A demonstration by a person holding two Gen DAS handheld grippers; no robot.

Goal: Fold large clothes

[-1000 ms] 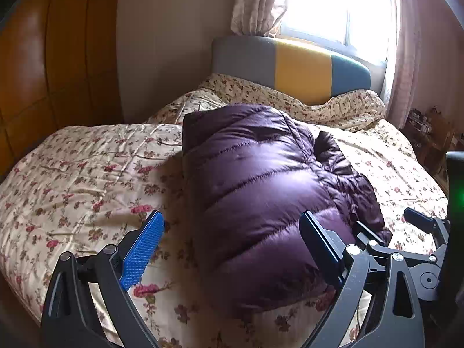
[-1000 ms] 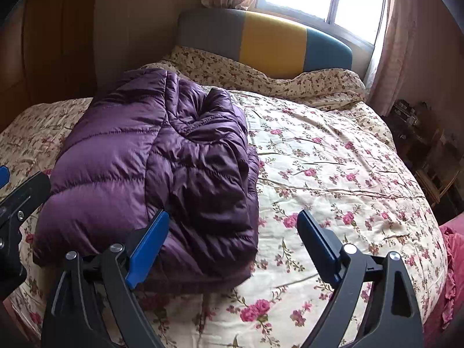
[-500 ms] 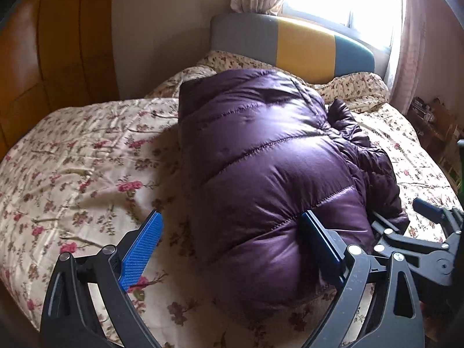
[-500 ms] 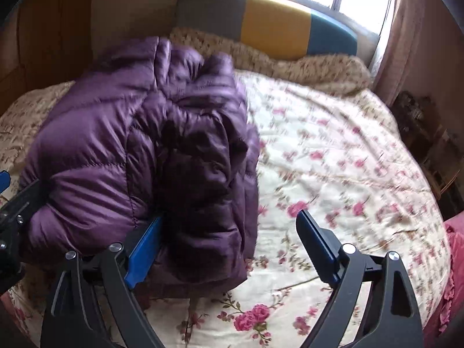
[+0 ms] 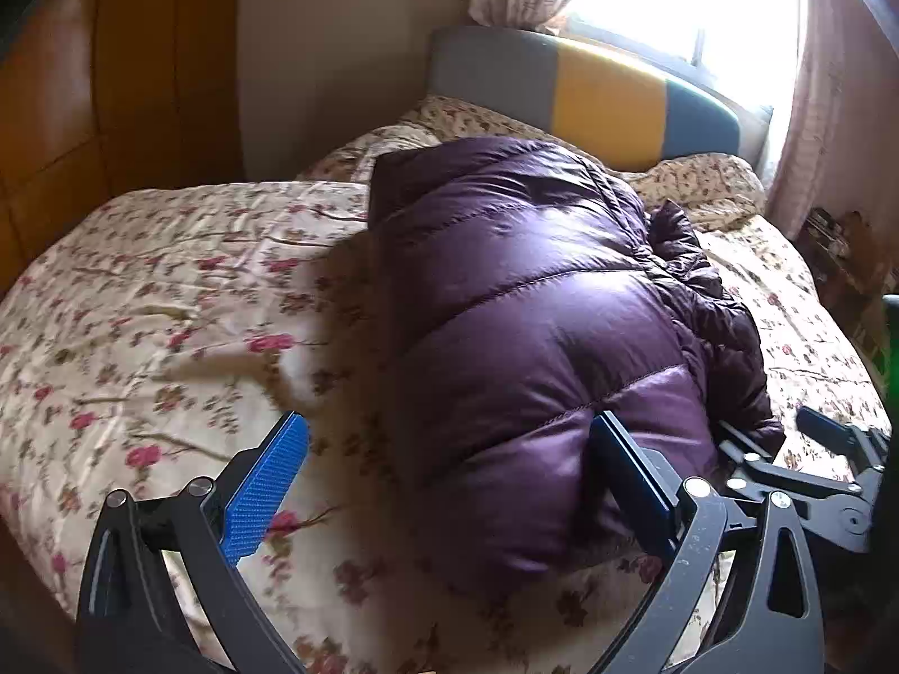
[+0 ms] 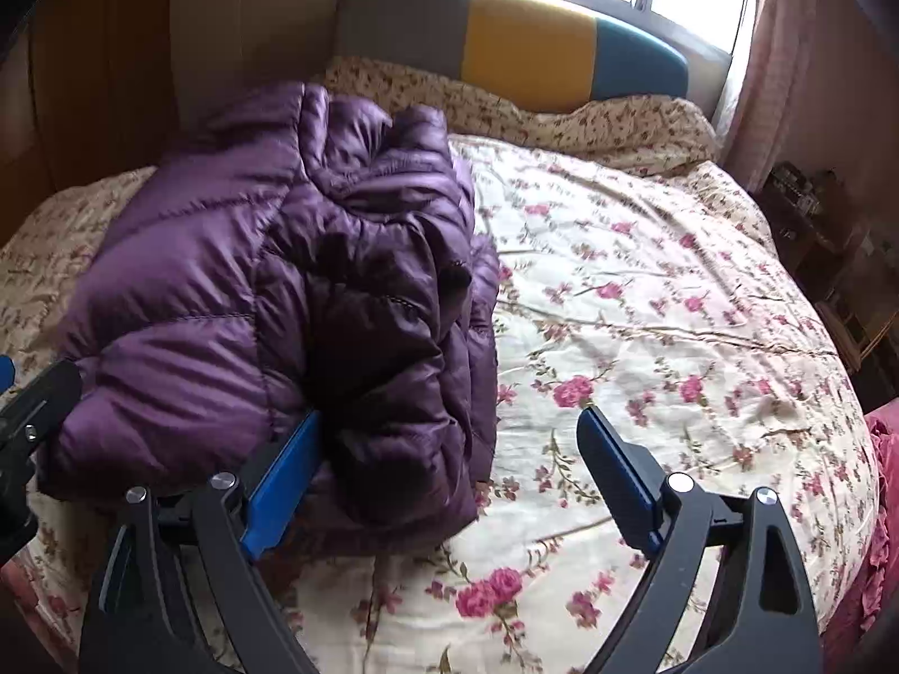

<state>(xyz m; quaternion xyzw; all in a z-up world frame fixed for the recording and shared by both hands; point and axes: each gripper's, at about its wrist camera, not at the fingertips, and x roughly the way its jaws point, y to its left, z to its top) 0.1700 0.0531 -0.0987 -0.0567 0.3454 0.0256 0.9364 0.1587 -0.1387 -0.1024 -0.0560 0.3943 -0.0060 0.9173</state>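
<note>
Jacket (image 5: 539,326) nearer than before, bunched on bed (image 5: 168,309)

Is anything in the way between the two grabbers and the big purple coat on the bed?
No, nothing visible is. The purple coat lies folded on the flowery bedspread. The left gripper, its jaws opening, and the open right gripper are both right at its near edge, with only bedspread around.

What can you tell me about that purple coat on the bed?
The purple coat is a puffy quilted jacket of shiny, slippery-looking fabric, stitched in horizontal padded bands. It lies folded into a thick bundle on the floral bedspread, with darker crumpled layers bunched along its right side. One pad of each hand-held gripper rests against its near end; neither clamps it.
</note>
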